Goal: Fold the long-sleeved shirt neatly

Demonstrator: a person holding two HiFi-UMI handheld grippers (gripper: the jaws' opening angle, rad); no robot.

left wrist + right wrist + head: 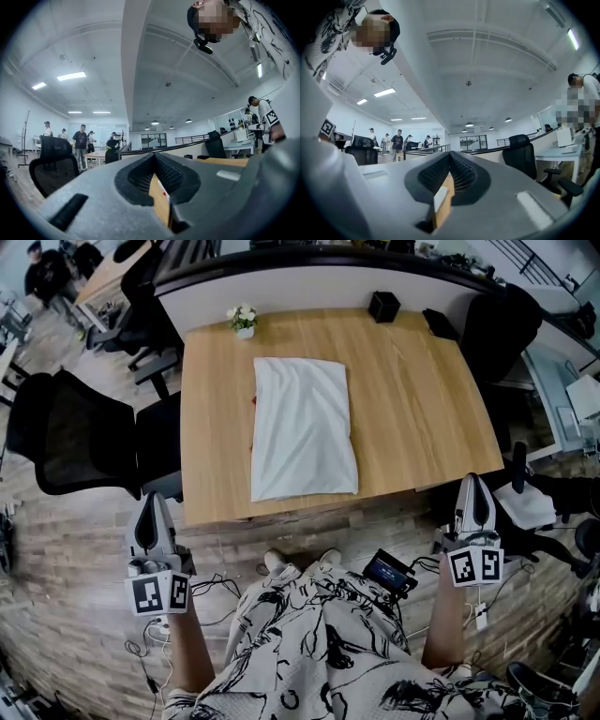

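Both level: left gripper [154, 504], right gripper [472, 484].

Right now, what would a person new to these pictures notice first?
The white shirt stands out first: it lies as a neat rectangle in the middle of the wooden table. Next come the left gripper and right gripper, both shut and empty, held off the table's near edge, one on each side. A small flower pot stands at the far edge.

White shirt [303, 428]; light wood table [422, 409]; black chair [70, 432]; grey grippers, black-white marker cubes.
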